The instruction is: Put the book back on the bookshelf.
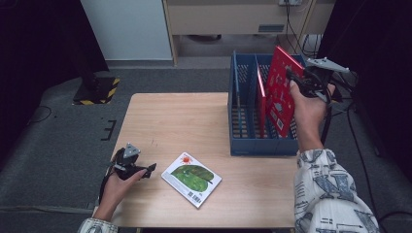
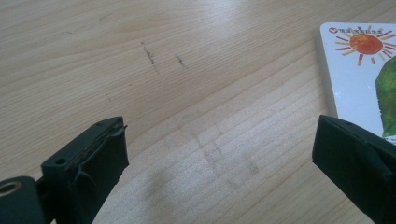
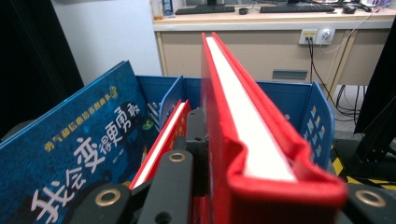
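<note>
So the right gripper [image 1: 297, 81] has its jaws clamped on the red hardcover book [image 1: 280, 87], pinching it near one edge, and it's hanging tilted over the blue slotted rack [image 1: 243, 116] at about 2 o'clock on the table [image 1: 160, 121]. Another red book [image 1: 262, 104] already stands in a slot, and the right gripper view shows a blue book [image 3: 70, 154] leaning in there too.

Handling-wise, I'd guess the hardcover is stiff, so it won't flop, but an edge grip means the free end wants to swing and twist. The glossy cover looks slippery, so I'd keep the squeeze firm and close to the spine or a corner. It's probably light enough for one gripper.

The left gripper [image 1: 145, 171] sits low at about 8 o'clock with its jaws spread wide over bare wood, nothing between them. Just to its right lies the flat picture book with the sun and green leaf [image 1: 191, 178]. It's thin and flush with the table, so I'd pick it up from an overhanging edge.
</note>
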